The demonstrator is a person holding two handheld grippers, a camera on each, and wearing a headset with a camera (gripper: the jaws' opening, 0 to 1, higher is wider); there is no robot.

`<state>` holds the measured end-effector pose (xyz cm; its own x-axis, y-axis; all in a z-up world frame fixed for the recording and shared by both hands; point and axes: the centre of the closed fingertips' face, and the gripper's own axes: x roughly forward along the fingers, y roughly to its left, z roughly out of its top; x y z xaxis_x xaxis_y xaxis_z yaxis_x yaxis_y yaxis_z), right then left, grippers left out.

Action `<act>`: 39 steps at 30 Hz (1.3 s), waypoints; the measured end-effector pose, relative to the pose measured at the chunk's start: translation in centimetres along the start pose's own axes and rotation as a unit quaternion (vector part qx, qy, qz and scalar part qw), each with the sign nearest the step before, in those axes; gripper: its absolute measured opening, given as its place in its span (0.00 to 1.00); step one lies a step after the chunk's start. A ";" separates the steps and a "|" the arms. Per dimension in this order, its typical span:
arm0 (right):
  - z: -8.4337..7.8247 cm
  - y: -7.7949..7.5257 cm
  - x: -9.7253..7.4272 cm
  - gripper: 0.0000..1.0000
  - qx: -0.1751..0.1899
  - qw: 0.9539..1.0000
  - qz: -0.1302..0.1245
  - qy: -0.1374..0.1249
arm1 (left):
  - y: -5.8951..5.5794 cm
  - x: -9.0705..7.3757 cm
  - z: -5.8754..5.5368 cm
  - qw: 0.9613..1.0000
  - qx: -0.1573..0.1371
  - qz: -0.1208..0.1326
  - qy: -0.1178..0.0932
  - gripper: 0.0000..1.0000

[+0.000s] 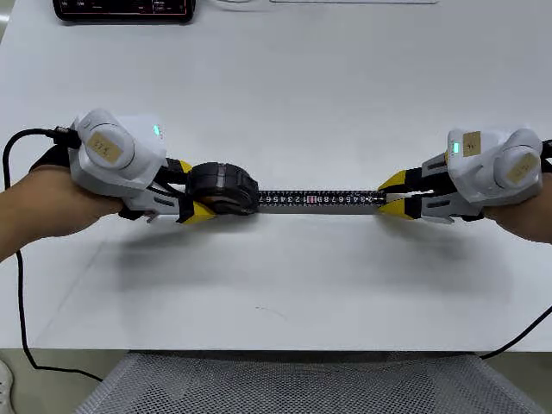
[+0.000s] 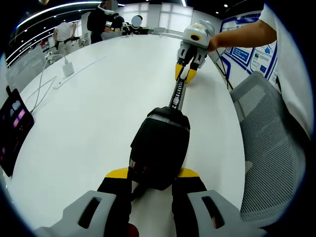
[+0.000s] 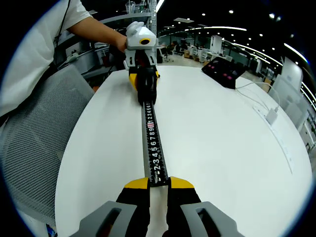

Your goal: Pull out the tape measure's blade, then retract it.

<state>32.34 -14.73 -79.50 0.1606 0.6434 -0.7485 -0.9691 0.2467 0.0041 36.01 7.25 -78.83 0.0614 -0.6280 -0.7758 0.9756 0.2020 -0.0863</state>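
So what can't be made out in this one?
Blade hook: right gripper view, hidden between the right hand-held gripper's jaws.
Blade numbers: left gripper view, too small.
Dark device: head view, cut off by the top edge.

Open tabletop (image 1: pixel 345 112) lies far and near of the stretched blade (image 1: pixel 319 199) barring the middle; a dark device (image 1: pixel 123 9) occupies the far-left edge.

I log the black tape measure (image 1: pixel 222 188) at centre-left; its dark blade (image 1: pixel 319 199), white numerals, is drawn out straight and level toward my right.
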 end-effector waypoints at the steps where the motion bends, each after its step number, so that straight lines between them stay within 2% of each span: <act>1: -0.1 0.0 -0.1 0.08 0.000 1.000 0.000 0.002 | 0.0 0.0 0.0 1.000 -0.001 0.000 0.000 0.26; 21: -2.8 -0.1 -2.2 0.08 0.003 1.000 -0.001 0.026 | 0.0 0.1 0.0 1.000 0.003 0.000 0.001 0.26; 39: -4.1 -0.4 -3.5 0.07 -0.001 0.999 -0.002 0.045 | 0.0 0.0 0.0 1.000 0.001 0.000 0.004 0.26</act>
<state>31.40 -20.06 -79.63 0.1469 0.5746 -0.8051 -0.9690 0.2469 -0.0006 36.05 7.23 -78.84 0.0601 -0.6225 -0.7803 0.9759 0.2009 -0.0851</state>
